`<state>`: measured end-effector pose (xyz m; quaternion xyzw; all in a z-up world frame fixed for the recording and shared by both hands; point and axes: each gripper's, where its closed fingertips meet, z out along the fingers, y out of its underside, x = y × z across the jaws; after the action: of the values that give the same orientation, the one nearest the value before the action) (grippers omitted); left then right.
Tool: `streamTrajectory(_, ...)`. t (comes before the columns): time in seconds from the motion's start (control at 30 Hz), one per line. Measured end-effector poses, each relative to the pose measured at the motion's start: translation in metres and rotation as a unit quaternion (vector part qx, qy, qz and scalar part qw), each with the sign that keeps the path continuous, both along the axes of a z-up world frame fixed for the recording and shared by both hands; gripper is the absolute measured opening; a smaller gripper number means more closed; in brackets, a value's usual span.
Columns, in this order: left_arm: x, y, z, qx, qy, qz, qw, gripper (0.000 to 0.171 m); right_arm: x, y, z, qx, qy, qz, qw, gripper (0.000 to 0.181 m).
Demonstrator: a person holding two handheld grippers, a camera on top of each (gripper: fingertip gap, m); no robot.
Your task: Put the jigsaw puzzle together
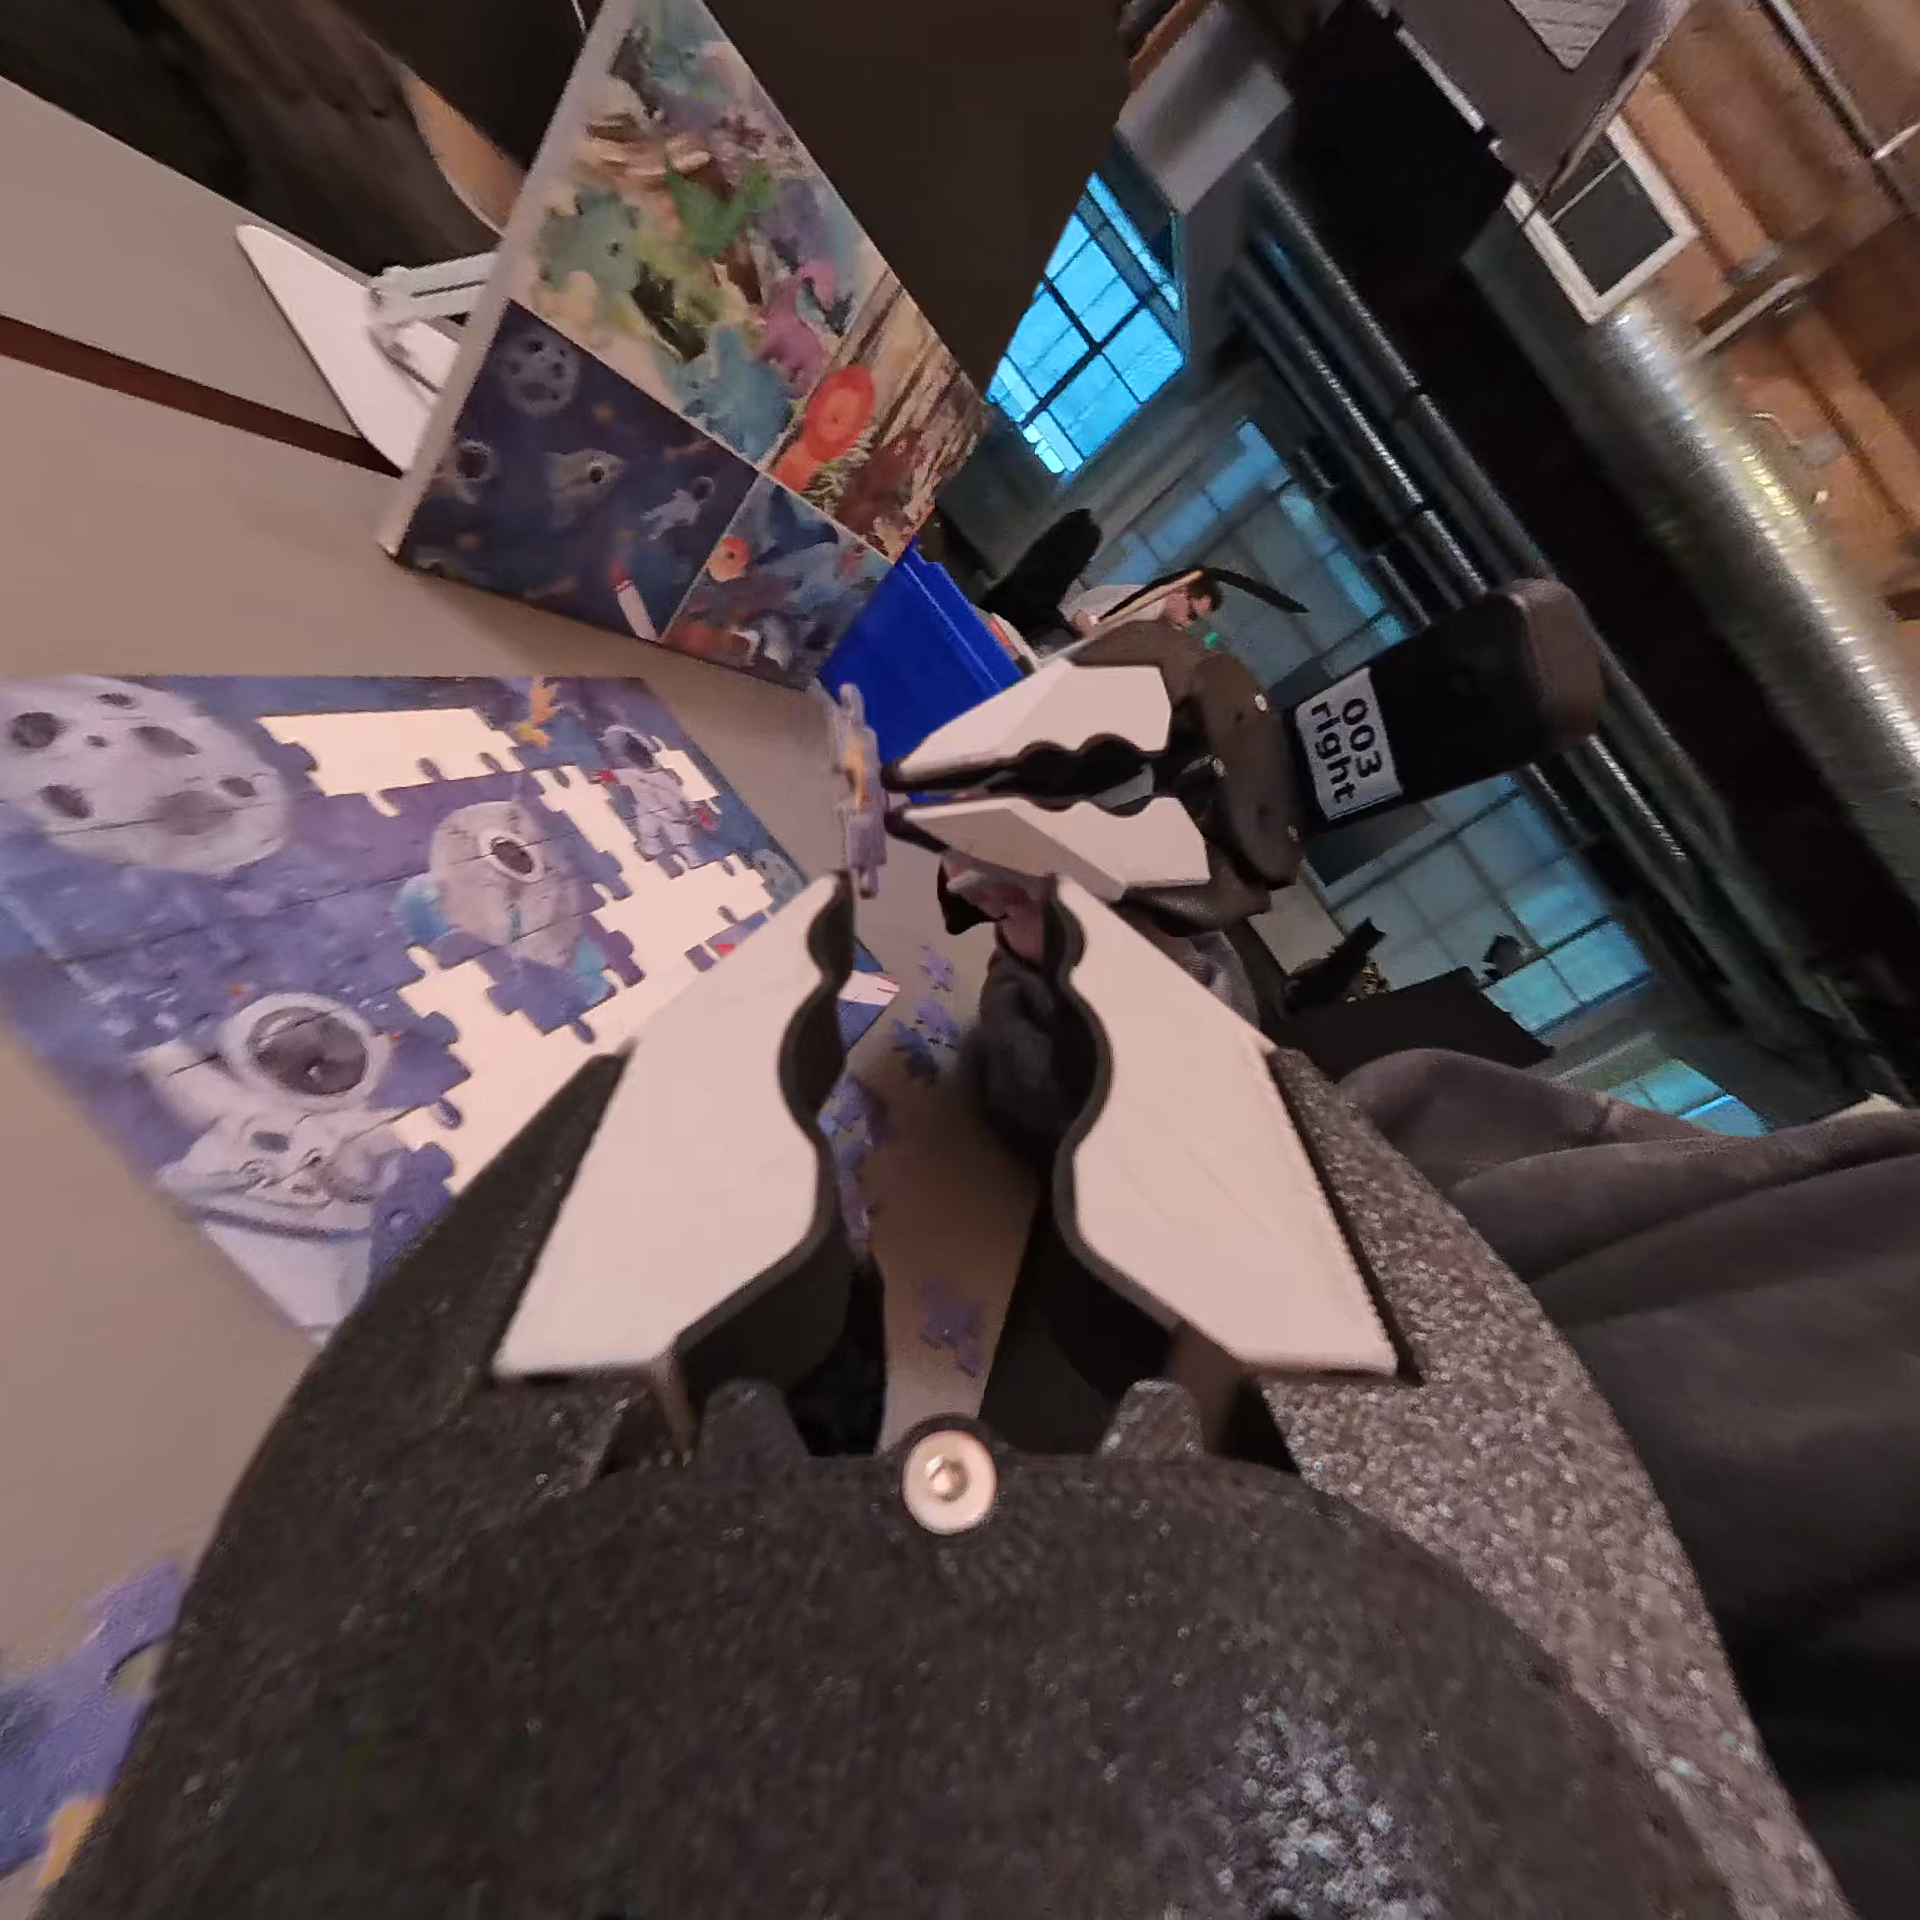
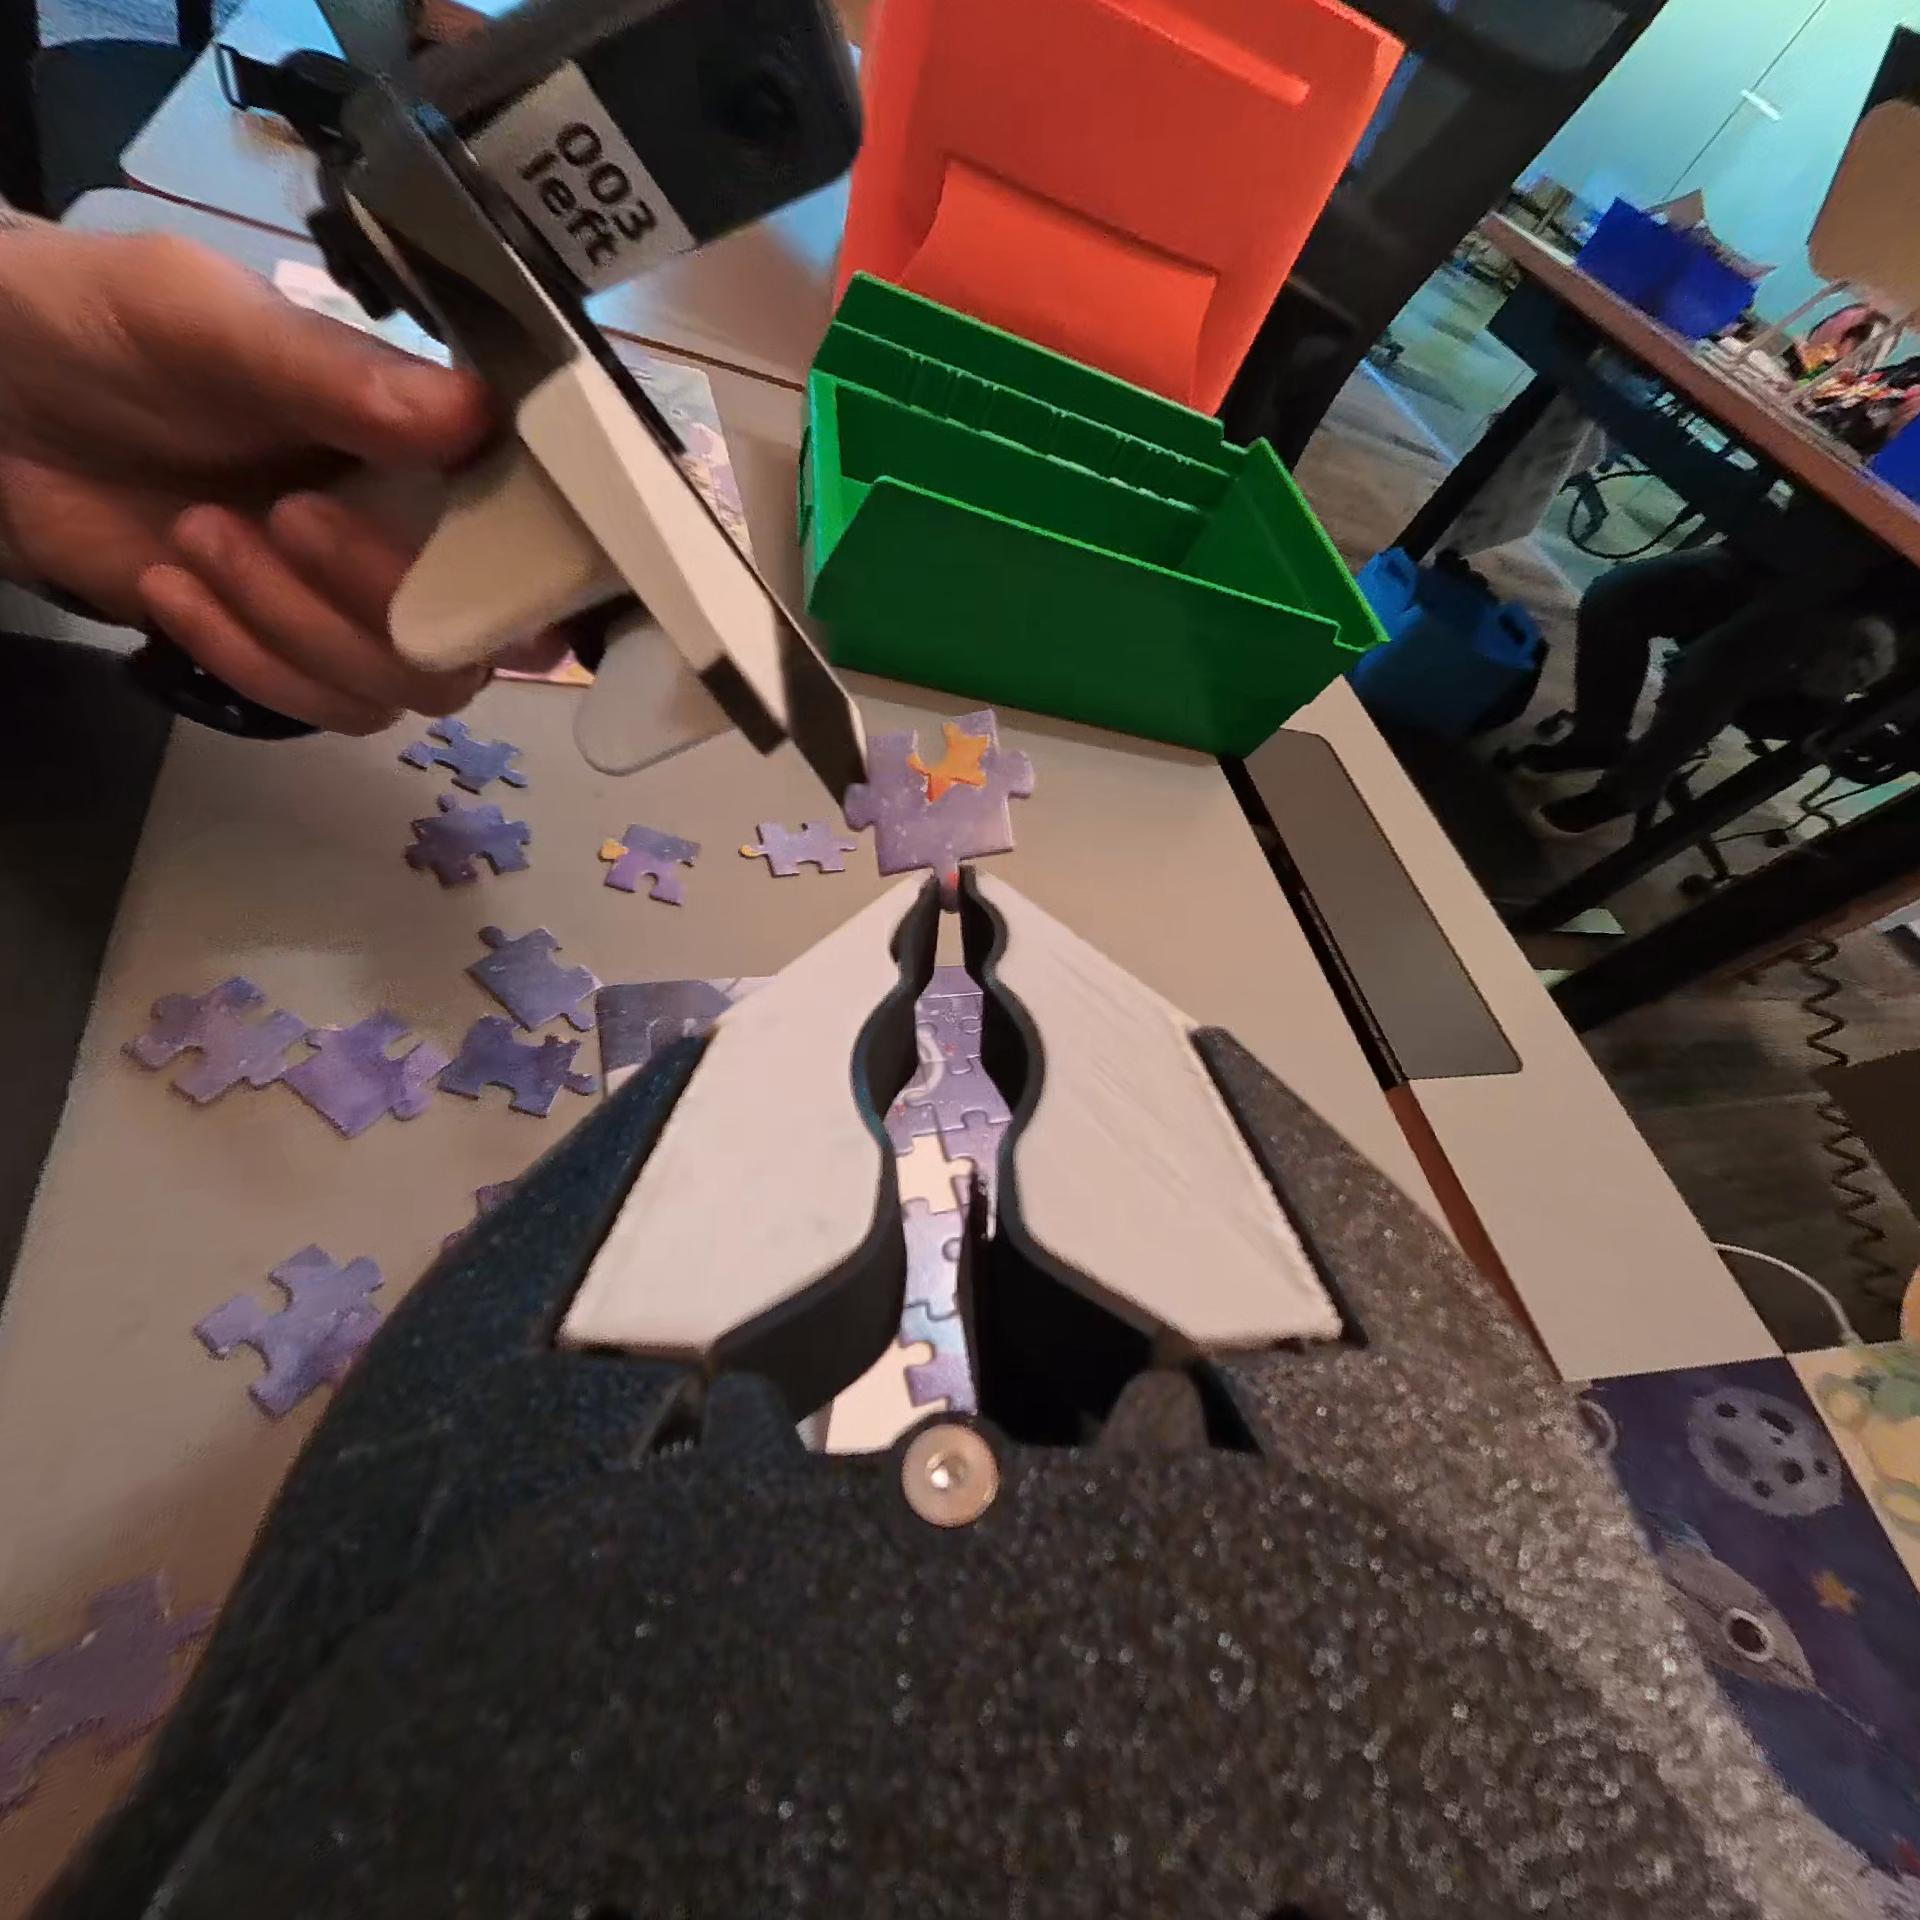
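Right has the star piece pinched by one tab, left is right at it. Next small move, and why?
Probably close the left gripper on the star piece. The right gripper pinches it only by its lower tab, held above the table, and the left's open fingers already sit at its far edge. A second grip would likely steady it before carrying it to the gaps in the puzzle.

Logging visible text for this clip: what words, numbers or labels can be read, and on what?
Right gripper: its white label bears legible print; I do not copy writing.
Left gripper: a matching sticker, likewise legible, not copied.
Picture board, puzzle: no writing seen.
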<state>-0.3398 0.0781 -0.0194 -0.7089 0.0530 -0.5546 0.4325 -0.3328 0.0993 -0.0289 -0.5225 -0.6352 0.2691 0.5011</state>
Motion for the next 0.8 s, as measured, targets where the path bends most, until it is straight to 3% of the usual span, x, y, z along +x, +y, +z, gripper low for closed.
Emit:
streamTrajectory(0.07, -0.001, 0.006, 0.003, 0.003, -0.005, 0.016, 1.0, 0.02, 0.005, 0.002, 0.003, 0.005, 0.003, -0.002, 1.0, 0.004)
streamTrajectory(0.1, -0.002, 0.008, 0.002, 0.004, -0.002, 0.024, 1.0, 0.003, 0.008, 0.004, 0.003, 0.003, 0.005, -0.004, 1.0, 0.003)
streamTrajectory(0.13, -0.003, 0.011, 0.002, 0.0, 0.0, 0.028, 1.0, 0.0, 0.01, 0.003, 0.003, -0.009, 0.007, 0.001, 1.0, 0.003)
streamTrajectory(0.27, 0.0, 0.02, 0.008, -0.017, -0.018, 0.025, 0.999, 0.0, 0.014, 0.003, -0.002, -0.06, 0.011, 0.02, 0.998, 0.0)
streamTrajectory(0.5, -0.007, 0.02, -0.021, -0.027, 0.147, 0.044, 0.988, 0.002, 0.057, 0.035, -0.016, -0.111, -0.043, -0.009, 0.993, 0.0)
streamTrajectory(0.57, -0.021, 0.018, -0.048, -0.052, 0.249, 0.05, 0.966, 0.01, 0.076, 0.049, -0.024, -0.144, -0.065, -0.033, 0.987, 0.0)
streamTrajectory(0.63, -0.046, 0.017, -0.077, -0.077, 0.373, 0.065, 0.922, 0.021, 0.09, 0.069, -0.037, -0.154, -0.083, -0.078, 0.982, 0.0)
streamTrajectory(0.7, -0.072, 0.019, -0.094, -0.092, 0.471, 0.081, 0.874, 0.027, 0.09, 0.07, -0.05, -0.174, -0.096, -0.082, 0.977, 0.0)
streamTrajectory(0.77, -0.091, 0.029, -0.101, -0.093, 0.53, 0.096, 0.838, 0.031, 0.081, 0.066, -0.058, -0.17, -0.109, -0.075, 0.977, 0.0)
streamTrajectory(0.8, -0.097, 0.038, -0.102, -0.088, 0.538, 0.105, 0.832, 0.032, 0.076, 0.062, -0.061, -0.161, -0.116, -0.07, 0.978, 0.0)
